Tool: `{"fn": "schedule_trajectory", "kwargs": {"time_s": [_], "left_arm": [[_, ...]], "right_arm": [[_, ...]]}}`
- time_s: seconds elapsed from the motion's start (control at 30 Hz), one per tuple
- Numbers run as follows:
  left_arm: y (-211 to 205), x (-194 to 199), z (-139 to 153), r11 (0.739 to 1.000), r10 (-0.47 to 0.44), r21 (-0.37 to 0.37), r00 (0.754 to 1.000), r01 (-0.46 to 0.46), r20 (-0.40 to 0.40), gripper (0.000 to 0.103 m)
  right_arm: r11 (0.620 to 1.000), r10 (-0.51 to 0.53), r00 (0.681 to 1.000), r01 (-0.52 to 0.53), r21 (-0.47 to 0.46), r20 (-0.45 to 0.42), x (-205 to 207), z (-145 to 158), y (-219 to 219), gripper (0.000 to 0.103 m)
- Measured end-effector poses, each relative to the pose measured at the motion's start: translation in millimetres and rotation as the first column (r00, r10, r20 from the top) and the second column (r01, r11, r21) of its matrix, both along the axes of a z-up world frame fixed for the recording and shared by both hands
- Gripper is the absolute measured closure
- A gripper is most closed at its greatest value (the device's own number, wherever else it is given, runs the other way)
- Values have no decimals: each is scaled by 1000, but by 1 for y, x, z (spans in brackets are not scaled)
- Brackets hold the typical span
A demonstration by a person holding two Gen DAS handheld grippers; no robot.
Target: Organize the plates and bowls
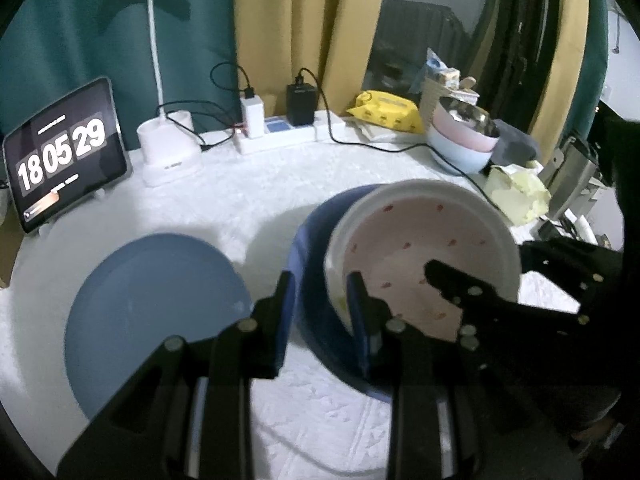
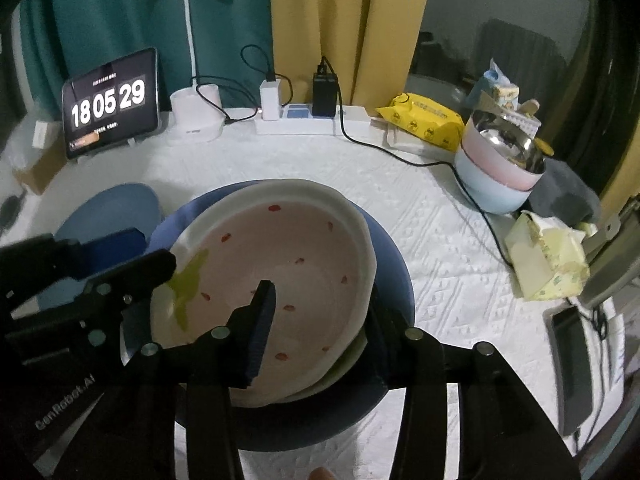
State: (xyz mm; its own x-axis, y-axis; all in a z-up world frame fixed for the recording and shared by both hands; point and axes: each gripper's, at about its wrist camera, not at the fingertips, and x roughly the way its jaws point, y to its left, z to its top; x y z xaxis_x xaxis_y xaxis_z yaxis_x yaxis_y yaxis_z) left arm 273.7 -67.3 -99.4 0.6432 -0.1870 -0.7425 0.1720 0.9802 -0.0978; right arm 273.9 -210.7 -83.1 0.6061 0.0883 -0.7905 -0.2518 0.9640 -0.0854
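A white bowl (image 2: 280, 264) with red specks sits tilted inside a dark blue bowl (image 2: 392, 276) at the table's middle. A paler rim shows under it. My left gripper (image 1: 320, 280) is shut across the near-left walls of both bowls, one finger outside the blue bowl (image 1: 312, 308), the other inside the white bowl (image 1: 420, 248). My right gripper (image 2: 320, 296) stands open astride the white bowl's right rim. One of its fingers is inside the bowl, away from the wall, and the other is between the two bowls. A flat blue plate (image 1: 156, 312) lies to the left.
Stacked pastel bowls with a steel bowl on top (image 2: 500, 172) stand at the back right, a tissue pack (image 2: 548, 264) near them. Along the back are a clock tablet (image 1: 64, 152), a lamp base (image 1: 168, 152), a power strip (image 1: 288, 136) and yellow wipes (image 1: 384, 112). A black cable (image 2: 400, 156) crosses the cloth.
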Motion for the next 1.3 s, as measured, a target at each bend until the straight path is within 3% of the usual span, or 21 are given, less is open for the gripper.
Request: {"fn": "schedule_trajectory", "kwargs": {"time_s": [0.1,0.3,0.73,0.93,1.3], "left_arm": [[6,1,-2,1000,8,-6,1000,-8,-9,75],[16,0,0,1000,22,-17,1000,-22,-6,75],[28,5,-2,999,30,-35,999,-31,-12,75],[24,6,-6,1000,12,-26,1000,-13,-20,75],[13,11,-19,1000,-12,11,998,13,-54,74]], "right_arm": [[997,-21,999,24,-71,47,-3,2,2,53],[1000,-16,1000,16,24,6,0,3,-11,52],[982,-99,995,93,163,27,2,18,-61,52],[965,-139,990,140,220,-18,9,5,-90,52],[949,-112,988,137,282,-103,18,-24,-94,53]]}}
